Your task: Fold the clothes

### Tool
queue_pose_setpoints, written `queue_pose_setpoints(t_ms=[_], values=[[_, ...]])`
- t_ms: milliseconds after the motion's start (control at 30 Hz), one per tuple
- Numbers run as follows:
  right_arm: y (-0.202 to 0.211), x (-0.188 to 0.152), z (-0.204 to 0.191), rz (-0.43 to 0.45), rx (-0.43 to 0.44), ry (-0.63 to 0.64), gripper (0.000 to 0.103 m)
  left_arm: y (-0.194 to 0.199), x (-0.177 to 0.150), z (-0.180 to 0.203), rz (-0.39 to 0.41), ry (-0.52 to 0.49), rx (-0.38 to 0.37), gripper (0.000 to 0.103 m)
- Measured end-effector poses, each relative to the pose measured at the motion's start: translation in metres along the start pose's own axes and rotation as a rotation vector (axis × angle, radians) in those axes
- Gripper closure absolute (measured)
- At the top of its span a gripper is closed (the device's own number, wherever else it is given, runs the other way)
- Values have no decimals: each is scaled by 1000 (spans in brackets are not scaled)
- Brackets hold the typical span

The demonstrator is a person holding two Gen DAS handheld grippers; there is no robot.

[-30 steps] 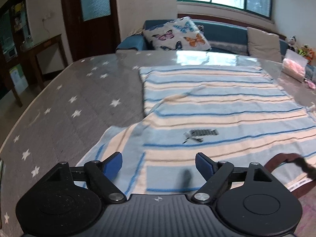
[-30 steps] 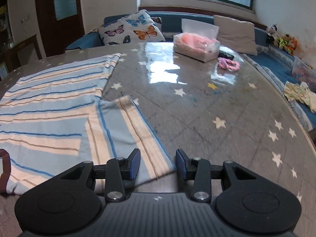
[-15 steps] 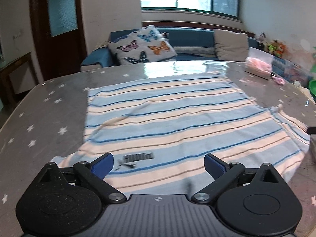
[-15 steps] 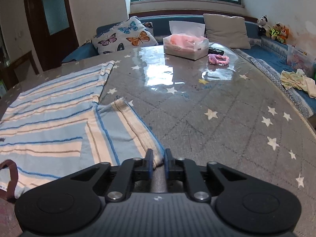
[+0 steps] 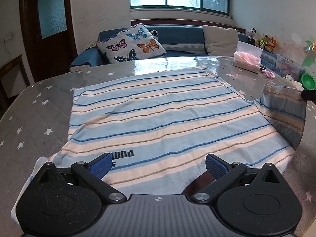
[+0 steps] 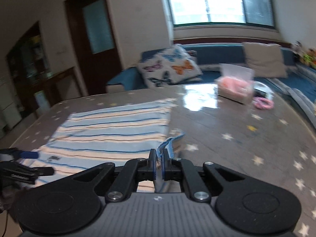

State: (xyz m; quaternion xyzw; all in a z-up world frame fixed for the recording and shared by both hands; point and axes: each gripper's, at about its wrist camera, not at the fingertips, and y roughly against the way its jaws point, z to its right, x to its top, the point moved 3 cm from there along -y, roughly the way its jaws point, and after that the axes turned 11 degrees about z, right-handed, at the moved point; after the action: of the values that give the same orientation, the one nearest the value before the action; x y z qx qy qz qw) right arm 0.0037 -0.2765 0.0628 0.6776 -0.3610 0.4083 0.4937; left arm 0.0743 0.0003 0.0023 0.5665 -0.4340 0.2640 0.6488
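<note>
On star-patterned table [image 5: 39,116], striped shirt [image 5: 158,118] spread flat, right gripper [image 6: 158,165] fingers clamped on raised sleeve [image 5: 284,114], left gripper [image 5: 158,164] fingers spread wide above collar edge

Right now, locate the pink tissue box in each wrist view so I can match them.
Left wrist view: the pink tissue box sits far right, on the table's far edge, beyond the striped shirt.
Right wrist view: the pink tissue box sits right of centre, beyond the shirt.
Shared landmark: the butterfly pillow on the sofa, left of the box.
</note>
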Motion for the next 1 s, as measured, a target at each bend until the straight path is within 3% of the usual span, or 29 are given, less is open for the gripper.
queue_pose_setpoints(t_ms=[300,567,833,1000], values=[[-32,-22,-52,-93,154,61,98,6,-7,-11,-8,33,26,0],[-56,-49,-65,-197,222,62,94,11,-12,-24,-13,72,55,0],[-81,-32,-33,-169,79,130,93,26,-19,-45,-11,117,116,0],[-111,-34,-24,-188,41,155,93,43,-26,-65,-6,146,188,0]])
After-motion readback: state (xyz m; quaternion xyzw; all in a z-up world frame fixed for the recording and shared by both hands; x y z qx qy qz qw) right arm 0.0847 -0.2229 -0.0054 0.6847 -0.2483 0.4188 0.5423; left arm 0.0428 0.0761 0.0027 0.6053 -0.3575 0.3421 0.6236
